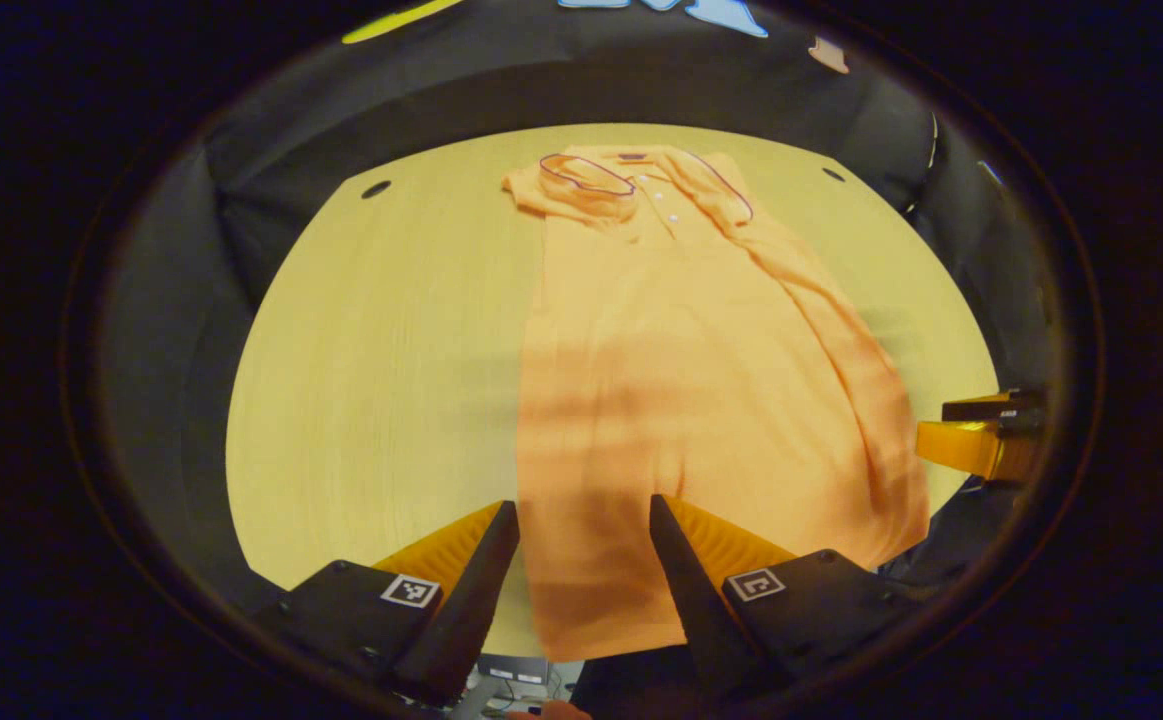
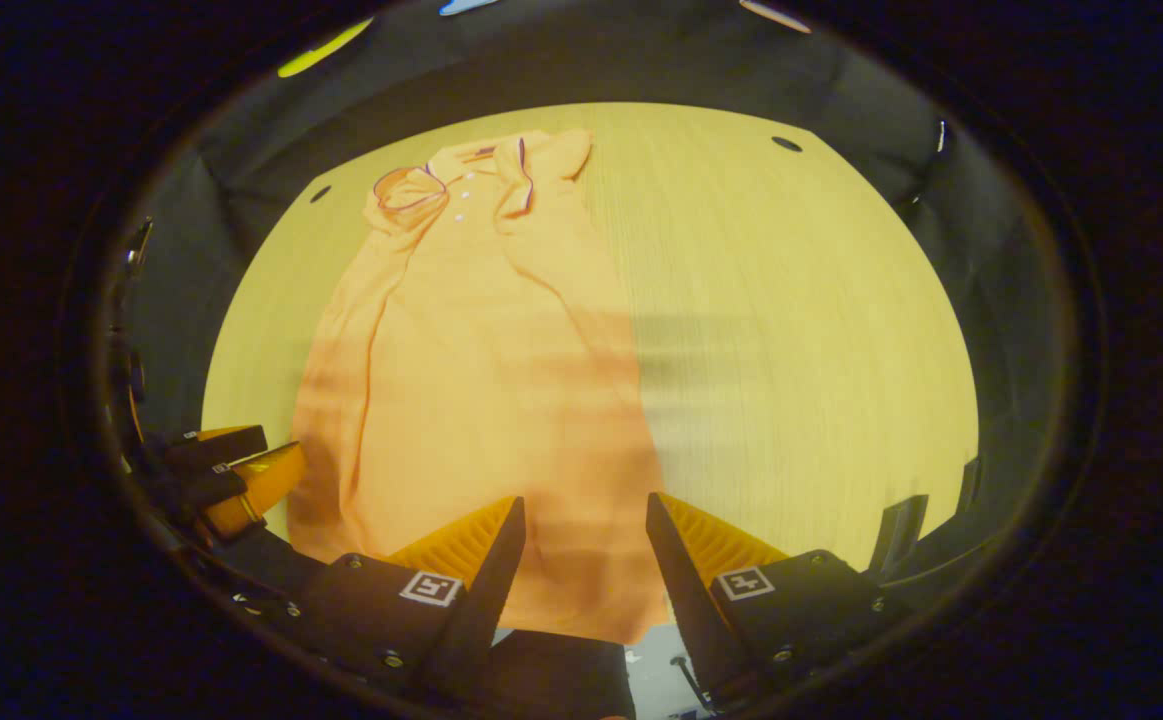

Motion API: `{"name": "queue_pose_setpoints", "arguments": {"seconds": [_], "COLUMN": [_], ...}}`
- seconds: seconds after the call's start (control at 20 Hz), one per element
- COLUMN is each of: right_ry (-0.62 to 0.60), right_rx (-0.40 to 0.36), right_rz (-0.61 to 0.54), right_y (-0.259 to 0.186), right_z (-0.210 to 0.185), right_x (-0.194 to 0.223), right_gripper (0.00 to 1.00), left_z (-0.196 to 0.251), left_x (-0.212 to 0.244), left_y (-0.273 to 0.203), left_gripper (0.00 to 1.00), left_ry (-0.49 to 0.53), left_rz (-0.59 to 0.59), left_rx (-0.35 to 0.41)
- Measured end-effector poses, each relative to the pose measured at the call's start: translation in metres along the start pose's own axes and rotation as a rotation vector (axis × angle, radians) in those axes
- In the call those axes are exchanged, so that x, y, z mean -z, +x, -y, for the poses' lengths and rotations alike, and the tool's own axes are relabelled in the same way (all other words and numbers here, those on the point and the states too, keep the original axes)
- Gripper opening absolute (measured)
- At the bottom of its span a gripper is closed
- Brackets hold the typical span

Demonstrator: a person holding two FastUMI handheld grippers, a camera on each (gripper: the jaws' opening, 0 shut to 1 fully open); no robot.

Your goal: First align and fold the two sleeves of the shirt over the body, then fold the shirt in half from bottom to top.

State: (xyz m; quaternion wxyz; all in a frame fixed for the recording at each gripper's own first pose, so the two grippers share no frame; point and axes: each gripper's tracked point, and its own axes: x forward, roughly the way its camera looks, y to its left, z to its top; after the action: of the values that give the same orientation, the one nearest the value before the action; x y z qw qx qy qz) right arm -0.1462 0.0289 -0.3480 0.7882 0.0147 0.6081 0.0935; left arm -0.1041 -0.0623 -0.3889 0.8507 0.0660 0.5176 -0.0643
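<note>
An orange polo shirt [image 1: 681,340] lies lengthwise on the round wooden table [image 1: 391,350], collar [image 1: 586,175] at the far end and both sleeves folded in over the body. Its hem drapes over the near table edge. In the left gripper view, my left gripper [image 1: 583,508] stands open over the hem's left part. In the right gripper view, the shirt [image 2: 481,350] fills the table's left half. My right gripper [image 2: 584,503] is open over the hem's right corner. Each view catches the other gripper [image 1: 981,435] [image 2: 231,470] at its side.
Bare wood of the table [image 2: 791,330] stretches right of the shirt in the right gripper view and left of it in the left gripper view. Small dark holes [image 1: 376,189] [image 2: 786,144] sit near the far rim. Black cloth walls surround the table.
</note>
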Motion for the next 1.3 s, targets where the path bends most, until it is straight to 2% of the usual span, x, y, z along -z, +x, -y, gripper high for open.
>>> {"name": "queue_pose_setpoints", "arguments": {"seconds": [0.05, 0.1, 0.15, 0.4, 0.9, 1.05, 1.15, 1.2, 1.25, 1.3], "right_ry": [-0.008, -0.016, -0.025, -0.057, -0.059, -0.059, -0.060, -0.058, -0.061, -0.064], "right_rx": [0.004, 0.011, 0.021, 0.057, 0.084, 0.086, 0.087, 0.087, 0.082, 0.080], "right_rz": [-0.033, -0.062, -0.091, -0.176, -0.264, -0.280, -0.279, -0.278, -0.280, -0.286], "right_y": [0.004, 0.008, 0.012, 0.022, 0.034, 0.035, 0.034, 0.035, 0.035, 0.035], "right_z": [-0.001, 0.000, 0.000, 0.003, 0.003, 0.003, 0.003, 0.003, 0.002, 0.003], "right_x": [0.009, 0.016, 0.022, 0.040, 0.045, 0.045, 0.044, 0.044, 0.045, 0.044], "right_gripper": [0.73, 0.77, 0.72, 0.77, 0.81, 0.82, 0.82, 0.82, 0.82, 0.80], "left_z": [-0.002, -0.003, -0.005, -0.006, -0.003, -0.004, -0.001, -0.002, -0.001, -0.002], "left_x": [0.011, 0.021, 0.030, 0.049, 0.038, 0.039, 0.039, 0.038, 0.038, 0.037], "left_y": [0.001, 0.001, 0.004, 0.015, 0.018, 0.017, 0.017, 0.017, 0.017, 0.016], "left_gripper": [0.91, 0.91, 0.89, 0.87, 0.88, 0.88, 0.87, 0.84, 0.87, 0.82], "left_ry": [-0.002, -0.005, -0.007, -0.018, -0.053, -0.101, -0.083, -0.082, -0.086, -0.084], "left_rz": [-0.034, -0.065, -0.094, -0.197, -0.299, -0.302, -0.296, -0.297, -0.296, -0.301], "left_rx": [-0.004, -0.009, -0.011, -0.024, -0.012, 0.000, 0.005, 0.002, 0.006, 0.005]}}
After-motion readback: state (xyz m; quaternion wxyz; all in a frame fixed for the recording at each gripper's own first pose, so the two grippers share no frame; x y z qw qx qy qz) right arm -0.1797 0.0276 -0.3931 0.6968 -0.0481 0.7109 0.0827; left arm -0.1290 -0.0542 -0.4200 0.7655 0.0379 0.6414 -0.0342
